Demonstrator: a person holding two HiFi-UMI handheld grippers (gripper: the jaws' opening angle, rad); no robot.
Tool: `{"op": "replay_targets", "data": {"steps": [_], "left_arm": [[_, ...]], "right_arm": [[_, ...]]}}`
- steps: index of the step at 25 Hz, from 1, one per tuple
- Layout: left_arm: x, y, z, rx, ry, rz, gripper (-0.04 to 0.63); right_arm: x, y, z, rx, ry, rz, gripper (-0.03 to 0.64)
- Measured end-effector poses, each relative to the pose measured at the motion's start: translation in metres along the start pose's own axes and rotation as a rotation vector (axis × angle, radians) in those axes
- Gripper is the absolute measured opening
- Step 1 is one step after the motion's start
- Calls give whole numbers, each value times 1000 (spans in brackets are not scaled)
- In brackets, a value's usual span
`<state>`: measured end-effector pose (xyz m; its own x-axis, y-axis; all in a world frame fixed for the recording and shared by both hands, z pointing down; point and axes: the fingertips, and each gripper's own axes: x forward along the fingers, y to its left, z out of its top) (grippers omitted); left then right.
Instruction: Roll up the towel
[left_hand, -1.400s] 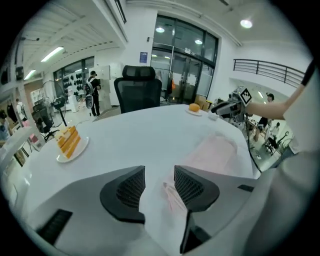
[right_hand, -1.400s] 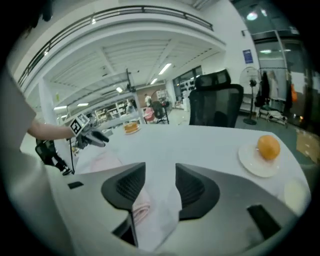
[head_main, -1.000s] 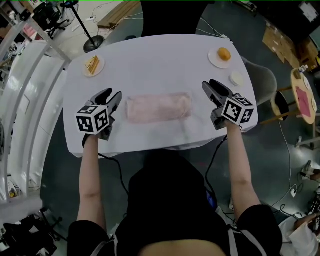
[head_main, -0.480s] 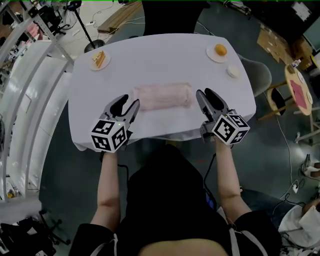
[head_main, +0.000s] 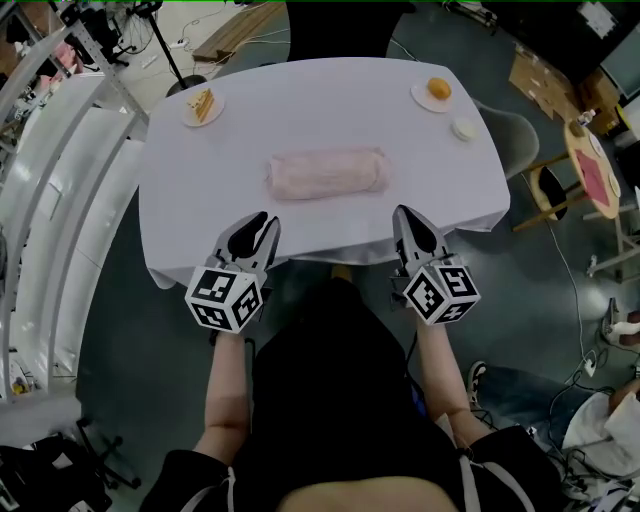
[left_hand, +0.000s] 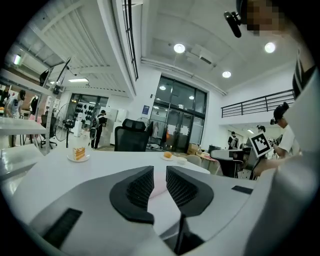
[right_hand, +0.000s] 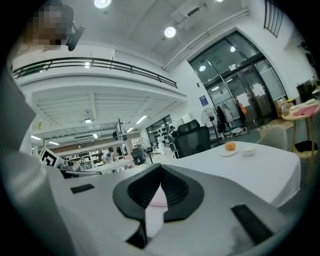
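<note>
The pink towel (head_main: 327, 173) lies as a roll across the middle of the white table (head_main: 320, 110). Both grippers hover at the table's near edge, well short of the roll. My left gripper (head_main: 262, 222) has just been closing; a narrow gap remains between its jaws with nothing in it (left_hand: 160, 172). My right gripper (head_main: 405, 215) has just closed, and its fingertips meet with nothing held (right_hand: 160, 169). A pink strip of the towel (right_hand: 158, 200) shows far off behind the right jaws.
A plate with a cake slice (head_main: 202, 104) sits at the table's far left. A plate with an orange (head_main: 438, 92) and a small bowl (head_main: 463, 128) sit at the far right. A chair (head_main: 520, 150) and a round side table (head_main: 595, 165) stand to the right.
Both grippers have drawn back from the two ends of the towel roll to the near table edge. Both pairs of jaws have narrowed, the right to shut.
</note>
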<state>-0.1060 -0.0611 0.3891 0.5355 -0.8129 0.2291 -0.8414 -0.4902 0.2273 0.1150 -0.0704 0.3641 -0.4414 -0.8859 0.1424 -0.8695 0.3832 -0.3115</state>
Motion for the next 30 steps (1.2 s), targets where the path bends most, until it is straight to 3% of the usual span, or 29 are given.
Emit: {"op": "replay_targets", "data": {"steps": [7, 15, 30], "left_arm": [[-18, -14, -21, 35, -13, 10, 7], [-29, -11, -26, 16, -21, 38, 6], [-38, 0, -30, -19, -23, 60, 6]], "right_arm": [[-26, 7, -32, -58, 49, -44, 3], [-38, 16, -46, -135, 73, -60, 2], [-32, 24, -50, -132, 83, -51, 2]]}}
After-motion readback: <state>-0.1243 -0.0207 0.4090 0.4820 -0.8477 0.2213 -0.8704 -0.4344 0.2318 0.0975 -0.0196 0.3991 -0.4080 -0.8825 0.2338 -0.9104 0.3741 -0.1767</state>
